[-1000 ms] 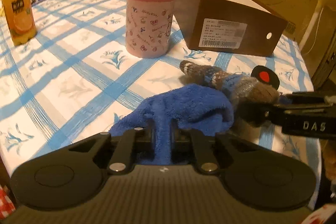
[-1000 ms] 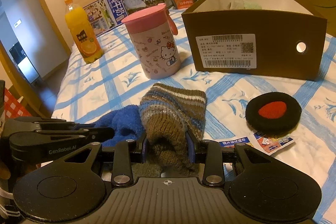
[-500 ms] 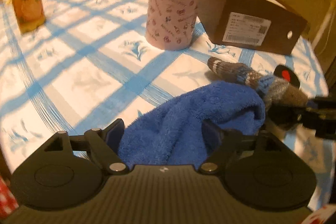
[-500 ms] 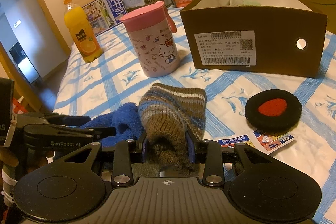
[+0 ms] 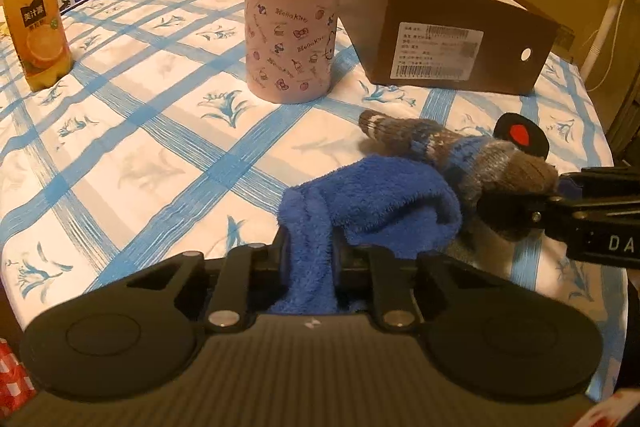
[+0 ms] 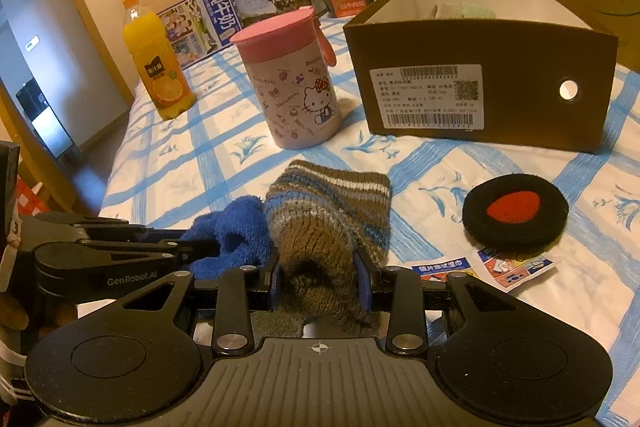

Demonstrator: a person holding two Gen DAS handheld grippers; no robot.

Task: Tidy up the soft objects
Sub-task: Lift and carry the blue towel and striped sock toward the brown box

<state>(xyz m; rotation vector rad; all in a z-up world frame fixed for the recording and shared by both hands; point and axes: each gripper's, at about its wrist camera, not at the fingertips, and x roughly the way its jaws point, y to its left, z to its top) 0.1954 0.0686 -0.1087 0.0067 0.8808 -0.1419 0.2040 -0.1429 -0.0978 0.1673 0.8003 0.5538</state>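
**Left fingers re-grip the blue sock as both socks wait short of the box**

The fluffy blue sock (image 5: pixel 372 199) lies on the checked bedspread (image 5: pixel 132 131) at the near edge, touching the striped knitted sock (image 6: pixel 332 211) on its right. Half a second ago our left gripper (image 5: pixel 310 263) stood wide around a broad bunch of the blue pile; now its fingers are closing and already pinch a narrow fold of it, much as they did a second ago. We read that as a re-grip for a firmer hold, not a release. Our right gripper (image 6: pixel 320 283) has not changed: its fingers stand partly open, clamped on the brown end of the striped sock, whose cuff lies flat on the bed.

Beyond the socks, the pink-lidded mug (image 6: pixel 292 87) stands in the middle distance, with the open brown shoebox (image 6: pixel 480 75) to its right; something pale already lies inside. A round black pad with a red centre (image 6: pixel 514 209) rests near right, over a printed leaflet (image 6: pixel 512 269). A bottle of orange juice (image 6: pixel 156 67) stands far left.

With both socks in hand, we judge the sorting only half begun: neither has reached the box.
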